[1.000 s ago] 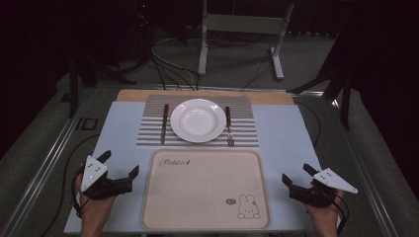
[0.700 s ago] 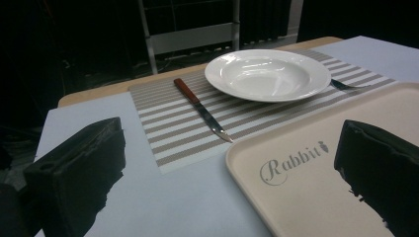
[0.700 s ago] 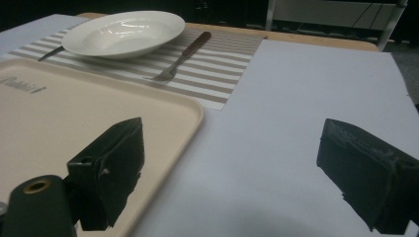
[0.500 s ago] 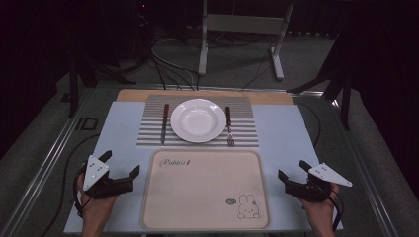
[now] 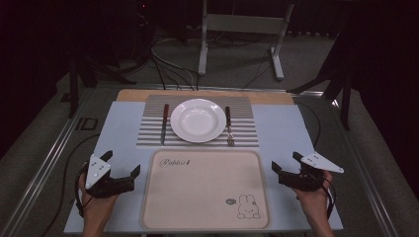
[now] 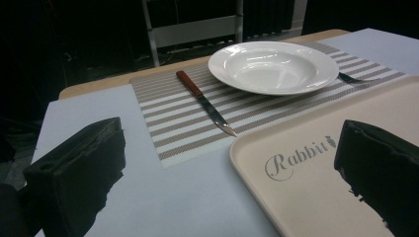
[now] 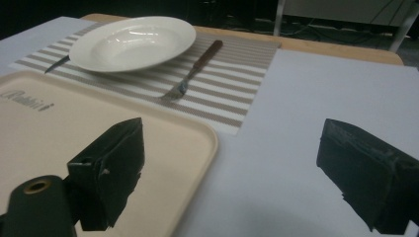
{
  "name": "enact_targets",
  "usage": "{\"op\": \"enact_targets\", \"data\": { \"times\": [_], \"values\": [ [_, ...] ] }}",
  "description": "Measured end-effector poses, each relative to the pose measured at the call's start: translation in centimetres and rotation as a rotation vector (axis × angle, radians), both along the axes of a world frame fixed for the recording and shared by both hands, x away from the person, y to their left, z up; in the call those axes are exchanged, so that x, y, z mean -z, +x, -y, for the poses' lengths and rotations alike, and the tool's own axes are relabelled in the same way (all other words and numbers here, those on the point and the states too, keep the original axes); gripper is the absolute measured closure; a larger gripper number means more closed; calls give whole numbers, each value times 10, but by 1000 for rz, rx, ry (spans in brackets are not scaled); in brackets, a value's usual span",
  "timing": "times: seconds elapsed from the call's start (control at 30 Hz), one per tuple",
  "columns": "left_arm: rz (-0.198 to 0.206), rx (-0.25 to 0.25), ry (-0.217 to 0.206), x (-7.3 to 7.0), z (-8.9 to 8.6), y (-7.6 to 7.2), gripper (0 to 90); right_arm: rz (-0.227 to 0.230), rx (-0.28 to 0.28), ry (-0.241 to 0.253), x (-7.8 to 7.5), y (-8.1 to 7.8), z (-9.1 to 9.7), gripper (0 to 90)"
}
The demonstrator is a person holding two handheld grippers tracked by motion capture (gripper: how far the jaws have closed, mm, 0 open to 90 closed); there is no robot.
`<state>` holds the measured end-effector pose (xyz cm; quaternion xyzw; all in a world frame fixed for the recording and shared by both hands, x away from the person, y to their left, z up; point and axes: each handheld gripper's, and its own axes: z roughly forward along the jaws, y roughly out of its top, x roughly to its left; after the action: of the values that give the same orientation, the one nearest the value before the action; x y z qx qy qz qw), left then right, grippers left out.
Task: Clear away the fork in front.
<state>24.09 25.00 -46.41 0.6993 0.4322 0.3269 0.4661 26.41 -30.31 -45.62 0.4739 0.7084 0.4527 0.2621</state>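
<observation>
Both grippers gape wide, holding nothing — my left gripper point(image 5: 122, 173) at the tray's point(image 5: 205, 187) left edge, my right gripper point(image 5: 285, 165) at its right — tray between them.

The room is dark, its walls lost in shadow. A pale blue bench point(image 5: 281, 128) with a wooden far edge stands on a grey floor point(image 5: 237, 64). Beyond it rises a light metal frame point(image 5: 242, 24), with black cables point(image 5: 168, 74) strewn across the floor.
</observation>
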Motion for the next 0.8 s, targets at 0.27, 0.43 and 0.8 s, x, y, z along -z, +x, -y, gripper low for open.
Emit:
{"op": "enact_targets", "data": {
  "times": [0.27,0.43,0.8],
  "values": [
    [-2,-1,2,1,0,1,0,-9,-13,-14,-11,14,-11,111],
    [-6,-3,7,1,0,2,0,-18,-15,-17,-18,24,-17,111],
    [-11,-4,10,1,0,3,0,-55,-2,-11,-31,51,-28,111]
  ]
}}
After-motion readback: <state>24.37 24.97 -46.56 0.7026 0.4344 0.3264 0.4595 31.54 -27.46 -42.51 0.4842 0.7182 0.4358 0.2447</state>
